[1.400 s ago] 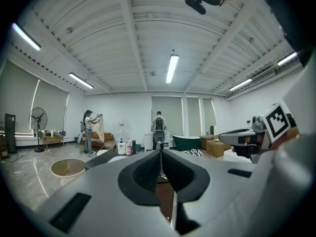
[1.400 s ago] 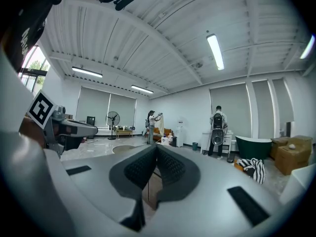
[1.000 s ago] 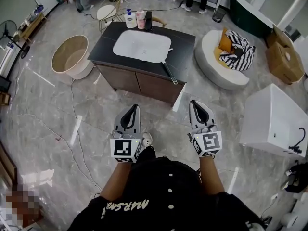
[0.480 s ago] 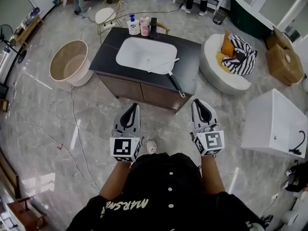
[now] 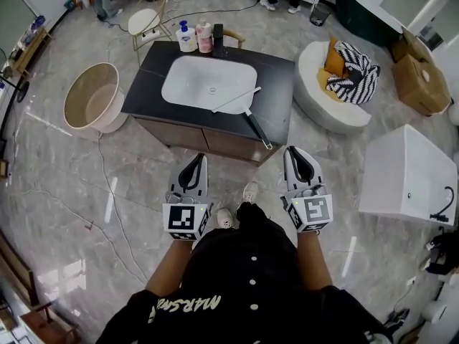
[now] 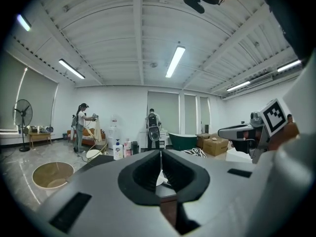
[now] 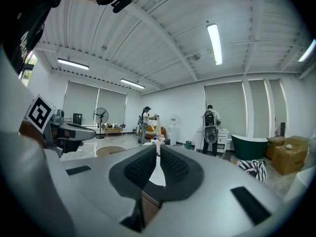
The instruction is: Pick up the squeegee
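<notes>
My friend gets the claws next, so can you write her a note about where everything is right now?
Left claw: shut, empty.
Right claw: shut, empty.
Both hang short of the counter.
Squeegee: lies on the counter, blade over the sink's right rim, handle toward the front right corner.
Done: nothing grasped.
Left: reach, open a claw, pick it up.

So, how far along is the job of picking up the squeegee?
Done: nothing yet; the squeegee lies on the vanity counter at the edge of the sink. In hand: the left gripper and right gripper are shut and empty, short of it. Left: reach, open, grip, lift.
</notes>
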`<state>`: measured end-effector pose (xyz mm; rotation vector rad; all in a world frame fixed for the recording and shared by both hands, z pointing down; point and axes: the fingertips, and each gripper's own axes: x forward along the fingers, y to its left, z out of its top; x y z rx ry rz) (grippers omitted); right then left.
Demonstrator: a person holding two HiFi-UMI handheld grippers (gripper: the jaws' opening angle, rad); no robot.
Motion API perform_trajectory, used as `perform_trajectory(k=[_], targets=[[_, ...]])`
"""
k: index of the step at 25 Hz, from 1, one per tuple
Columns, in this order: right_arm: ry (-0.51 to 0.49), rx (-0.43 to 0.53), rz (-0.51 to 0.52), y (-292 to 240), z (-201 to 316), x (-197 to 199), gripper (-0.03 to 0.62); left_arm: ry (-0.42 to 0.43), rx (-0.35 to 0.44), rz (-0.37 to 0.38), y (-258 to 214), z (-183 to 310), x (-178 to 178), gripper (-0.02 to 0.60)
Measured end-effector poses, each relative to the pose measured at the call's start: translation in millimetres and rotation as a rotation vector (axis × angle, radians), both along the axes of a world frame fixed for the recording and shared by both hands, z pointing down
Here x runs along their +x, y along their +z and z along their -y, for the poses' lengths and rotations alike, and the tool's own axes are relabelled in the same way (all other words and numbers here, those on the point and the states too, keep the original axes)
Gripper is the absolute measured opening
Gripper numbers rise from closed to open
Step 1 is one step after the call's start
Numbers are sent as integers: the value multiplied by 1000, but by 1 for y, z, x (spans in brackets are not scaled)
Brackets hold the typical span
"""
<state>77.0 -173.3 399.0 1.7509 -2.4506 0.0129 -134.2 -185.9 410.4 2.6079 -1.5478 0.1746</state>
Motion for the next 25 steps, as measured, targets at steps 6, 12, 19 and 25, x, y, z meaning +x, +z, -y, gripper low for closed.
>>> perform_trajectory(k=[6, 12, 19, 25], targets=[[-7, -9, 15, 10, 43, 17, 0, -11, 9, 10, 0, 44, 17, 18], [-4, 0, 29, 8, 96, 38, 0, -34, 14, 27, -2, 90, 31, 18], [-34, 20, 34, 1, 152, 62, -2, -66, 28, 28, -8, 140, 55, 18], [-75, 15, 45, 0, 183, 73, -2, -98, 33, 34, -13, 163, 70, 18]])
